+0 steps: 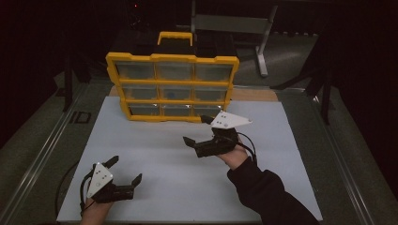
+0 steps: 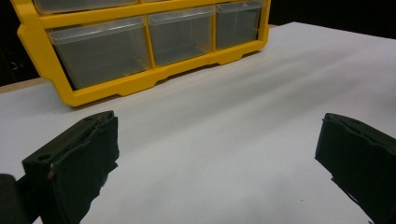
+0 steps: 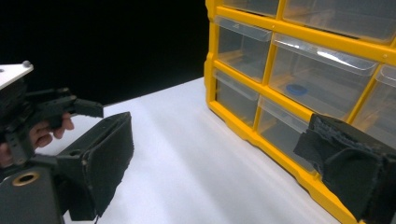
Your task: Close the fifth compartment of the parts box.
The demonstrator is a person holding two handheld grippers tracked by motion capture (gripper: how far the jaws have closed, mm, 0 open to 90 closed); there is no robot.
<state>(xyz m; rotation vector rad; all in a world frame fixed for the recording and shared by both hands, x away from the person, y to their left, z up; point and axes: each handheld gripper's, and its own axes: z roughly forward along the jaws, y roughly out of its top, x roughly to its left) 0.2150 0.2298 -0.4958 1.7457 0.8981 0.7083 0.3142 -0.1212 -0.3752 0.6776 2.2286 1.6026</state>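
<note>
A yellow drawer organizer (image 1: 171, 83) with clear plastic drawers stands upright at the far side of the white board (image 1: 187, 183). A small blue item (image 3: 295, 88) lies in its middle drawer. My right gripper (image 1: 195, 129) is open, just in front of the organizer's bottom right corner, with nothing between its fingers. In the right gripper view the organizer (image 3: 261, 116) is close beside the gripper's right jaw. My left gripper (image 1: 126, 169) is open near the board's front left, well short of the organizer (image 2: 140, 84), and holds nothing. It also appears in a hand (image 3: 44, 133) at the left of the right gripper view.
The white board lies on a grey table with metal rails (image 1: 42, 154) along its sides. A grey metal stand (image 1: 264, 44) is behind the organizer at the back right. Bare board lies between the two grippers.
</note>
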